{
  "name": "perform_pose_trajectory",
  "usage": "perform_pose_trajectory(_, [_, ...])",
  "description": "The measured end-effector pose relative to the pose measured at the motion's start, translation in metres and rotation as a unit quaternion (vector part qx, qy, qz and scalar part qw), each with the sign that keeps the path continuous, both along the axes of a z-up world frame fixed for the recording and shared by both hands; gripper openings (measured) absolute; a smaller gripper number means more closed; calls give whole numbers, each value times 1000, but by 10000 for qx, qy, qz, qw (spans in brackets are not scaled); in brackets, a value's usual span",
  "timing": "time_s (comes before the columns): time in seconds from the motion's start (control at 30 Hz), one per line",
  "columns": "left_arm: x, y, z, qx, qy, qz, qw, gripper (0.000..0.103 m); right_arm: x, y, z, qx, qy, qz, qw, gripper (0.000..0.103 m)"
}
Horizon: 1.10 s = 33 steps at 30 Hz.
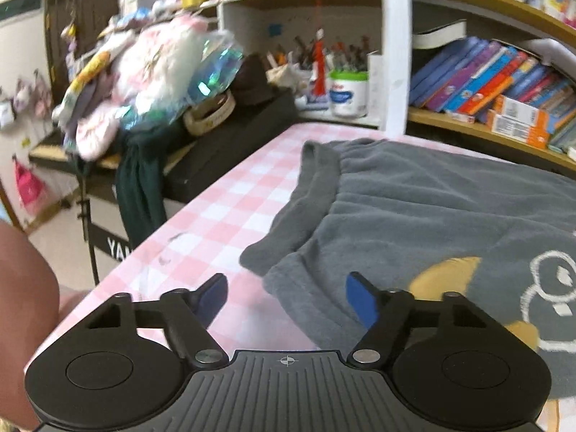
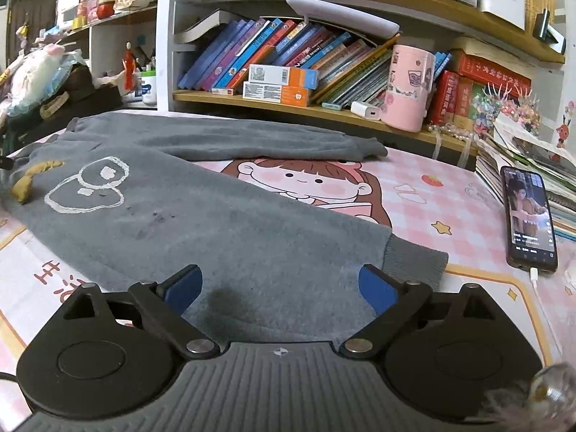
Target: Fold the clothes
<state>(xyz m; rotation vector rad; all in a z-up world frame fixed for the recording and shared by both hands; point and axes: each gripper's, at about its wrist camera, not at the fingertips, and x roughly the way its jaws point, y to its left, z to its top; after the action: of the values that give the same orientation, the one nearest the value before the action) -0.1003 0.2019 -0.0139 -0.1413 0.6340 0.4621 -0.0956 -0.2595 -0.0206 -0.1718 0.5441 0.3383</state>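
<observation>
We see grey pants (image 2: 216, 223) lying flat on the pink checked worktop (image 1: 230, 212), with both legs spread out. A white cartoon print (image 2: 88, 189) sits near the waist end. Our left claw (image 1: 286, 300) is spread wide above the waist corner, holding nothing. Our right claw (image 2: 280, 288) is spread wide too, over the near leg close to its cuff (image 2: 414, 262). It may be touching the cloth, but we cannot tell. A phone (image 2: 529, 216) lies beside the pants.
</observation>
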Motion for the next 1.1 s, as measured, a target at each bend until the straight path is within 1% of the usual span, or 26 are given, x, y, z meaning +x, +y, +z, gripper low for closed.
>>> perform_pose_trajectory(0.07, [1, 8, -3, -208, -19, 109, 9997, 67, 0, 1, 0, -33, 6, -8, 10000, 94])
perform_pose_trajectory(0.13, [3, 15, -8, -448, -25, 130, 9989, 52, 1, 1, 0, -70, 12, -9, 10000, 94])
perform_pose_trajectory(0.17, [3, 16, -9, -481, -47, 126, 9988, 50, 1, 2, 0, -85, 17, -5, 10000, 94])
perform_pose_trajectory(0.2, [4, 16, -9, -488, -76, 123, 9987, 46, 1, 2, 0, -101, 23, 1, 9999, 94])
perform_pose_trajectory(0.27, [6, 18, -8, -564, -104, 52, 9983, 35, 2, 3, -1, -138, 39, 18, 9999, 94])
perform_pose_trajectory(0.3, [6, 19, -7, -669, -138, 2, 9977, 24, 2, 4, -1, -154, 44, 25, 9999, 94])
perform_pose_trajectory(0.33, [5, 21, -7, -757, -182, -9, 9970, 20, 2, 4, -2, -165, 48, 29, 9998, 94])
perform_pose_trajectory(0.4, [3, 26, -5, -912, -269, -4, 9955, 16, 2, 5, -2, -189, 54, 38, 9998, 94])
perform_pose_trajectory(0.47, [-3, 32, -3, -966, -398, 98, 9945, 16, 2, 5, -2, -205, 60, 46, 9998, 94])
perform_pose_trajectory(0.57, [-6, 35, -3, -955, -373, 154, 9946, 15, 3, 5, -2, -222, 69, 55, 9997, 94])
perform_pose_trajectory(0.67, [-6, 31, -5, -835, -275, 102, 9961, 16, 3, 5, -3, -240, 76, 60, 9997, 94])
perform_pose_trajectory(0.9, [-10, 23, -1, -443, -205, 72, 9988, 16, 3, 6, -4, -271, 92, 66, 9996, 94])
perform_pose_trajectory(0.97, [-11, 21, 1, -330, -186, 65, 9993, 21, 4, 5, -4, -269, 96, 68, 9996, 94])
perform_pose_trajectory(1.07, [-13, 18, 3, -160, -158, 53, 9997, 25, 5, 4, -4, -259, 102, 70, 9996, 94])
perform_pose_trajectory(1.1, [-13, 17, 3, -103, -148, 49, 9998, 31, 6, 4, -4, -255, 104, 71, 9996, 94])
